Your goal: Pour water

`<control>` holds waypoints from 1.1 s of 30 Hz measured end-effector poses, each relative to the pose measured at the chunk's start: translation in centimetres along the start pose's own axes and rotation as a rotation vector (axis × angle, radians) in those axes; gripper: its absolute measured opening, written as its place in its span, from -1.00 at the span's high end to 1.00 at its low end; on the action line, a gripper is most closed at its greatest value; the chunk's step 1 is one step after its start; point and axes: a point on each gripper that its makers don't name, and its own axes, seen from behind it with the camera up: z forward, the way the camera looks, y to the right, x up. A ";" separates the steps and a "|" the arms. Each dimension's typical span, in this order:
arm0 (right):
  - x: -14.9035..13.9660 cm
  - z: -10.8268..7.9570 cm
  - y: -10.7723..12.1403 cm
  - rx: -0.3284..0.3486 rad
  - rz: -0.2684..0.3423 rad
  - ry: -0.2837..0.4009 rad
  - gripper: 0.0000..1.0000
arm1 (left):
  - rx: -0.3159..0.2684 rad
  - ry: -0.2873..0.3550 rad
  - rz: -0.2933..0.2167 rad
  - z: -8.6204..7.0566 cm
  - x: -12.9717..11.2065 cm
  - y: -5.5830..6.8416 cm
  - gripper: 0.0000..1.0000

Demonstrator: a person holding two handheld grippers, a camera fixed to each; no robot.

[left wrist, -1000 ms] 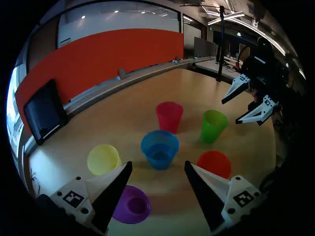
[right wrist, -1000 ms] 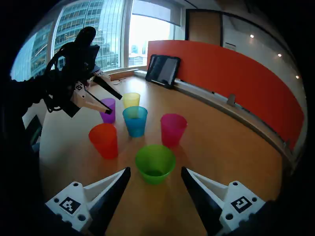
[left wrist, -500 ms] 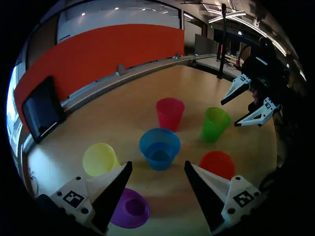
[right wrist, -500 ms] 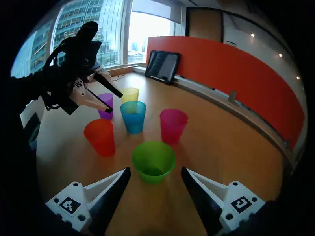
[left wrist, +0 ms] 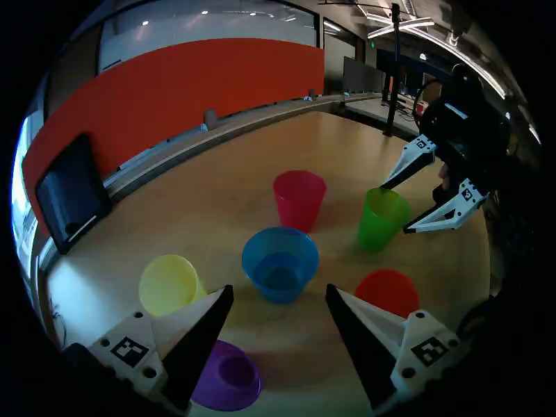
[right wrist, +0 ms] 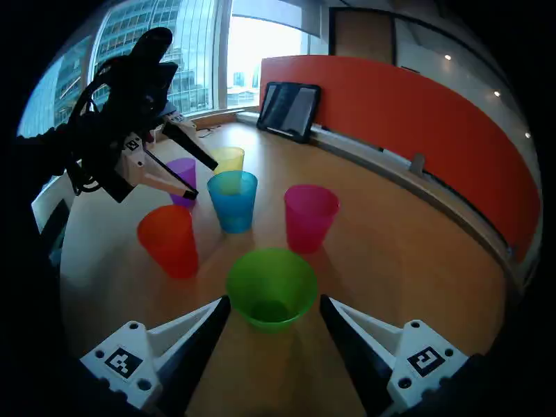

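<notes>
Reach step: my right gripper [right wrist: 274,300], fingers apart, flanks green cup [right wrist: 270,276]; left gripper [left wrist: 279,288], fingers apart, well away from it. Next: clamp, lift.

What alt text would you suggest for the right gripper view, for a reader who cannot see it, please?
The open right gripper points at a green cup just ahead of it on a wooden table. Beyond stand an orange cup, blue cup, pink cup, purple cup and yellow cup; the open left gripper shows at upper left.
</notes>
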 end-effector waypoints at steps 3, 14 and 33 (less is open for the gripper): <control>0.1 0.6 -0.1 0.010 -0.001 0.000 -0.99 | -0.002 -0.002 -0.002 0.1 0.0 0.0 -0.97; 0.7 2.0 -0.6 0.029 0.000 0.006 -0.99 | -0.004 -0.004 -0.010 0.5 -0.1 -0.1 -0.97; 2.5 -0.1 -0.1 0.017 0.007 0.055 -0.87 | -0.004 -0.014 -0.012 1.2 -0.1 -0.1 -0.97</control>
